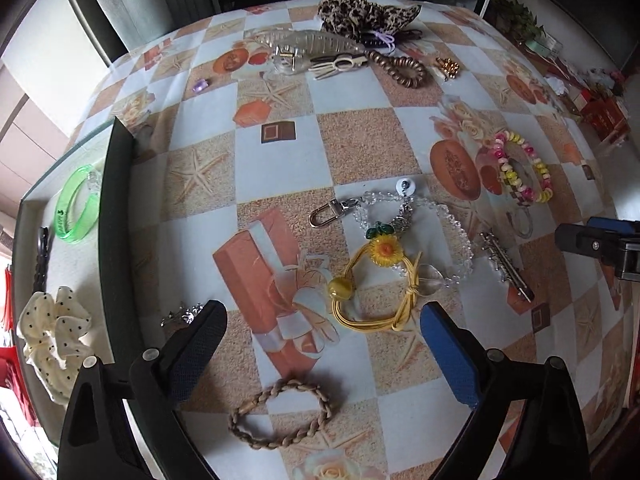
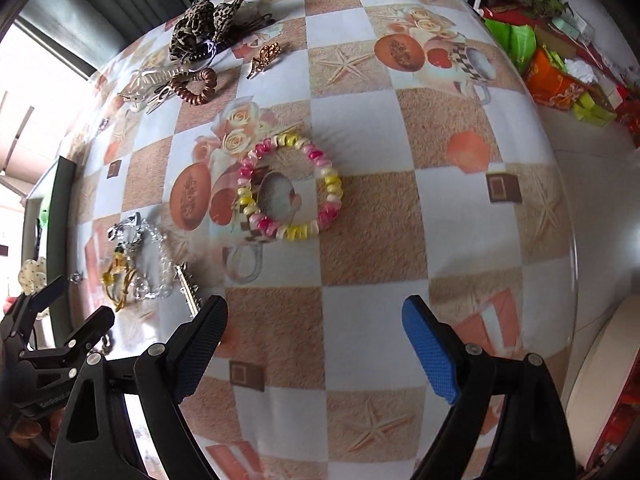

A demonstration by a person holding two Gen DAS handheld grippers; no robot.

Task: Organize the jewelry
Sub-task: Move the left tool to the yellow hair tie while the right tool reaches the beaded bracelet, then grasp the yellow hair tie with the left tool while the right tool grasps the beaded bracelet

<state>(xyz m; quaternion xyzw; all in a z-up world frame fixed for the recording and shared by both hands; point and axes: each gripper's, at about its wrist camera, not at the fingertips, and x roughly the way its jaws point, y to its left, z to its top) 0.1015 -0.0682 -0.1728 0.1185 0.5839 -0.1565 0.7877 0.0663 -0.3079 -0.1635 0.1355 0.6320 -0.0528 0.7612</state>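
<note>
Jewelry mostly unsorted. In the left wrist view, the yellow cord bracelet with sunflower charm lies on the counter just ahead of the left gripper, tangled against a clear bead strand with a metal clasp. A silver hair clip lies just right of that knot. A braided tan bracelet sits between the left fingers, nearer the camera, not touched. The pink-and-yellow spiral bracelet lies alone, ahead of the right gripper.

Far side of counter: leopard scrunchie, clear claw clip, brown coil tie, small gold clip and a purple bead, all loose.

Judged done: the tray at the left edge holds a green bangle, a dotted cream scrunchie and a dark thin piece, type unclear. Roughly three items in, ten or so left.

Fingers: both pairs spread wide, nothing between the pads.

Room: open counter around the spiral bracelet, easy approach. The yellow/clear knot is crowded; lifting one piece may drag the other. The tray's dark wall stands just left of the left gripper, and the counter's rounded edge lies to the right of the right gripper.
</note>
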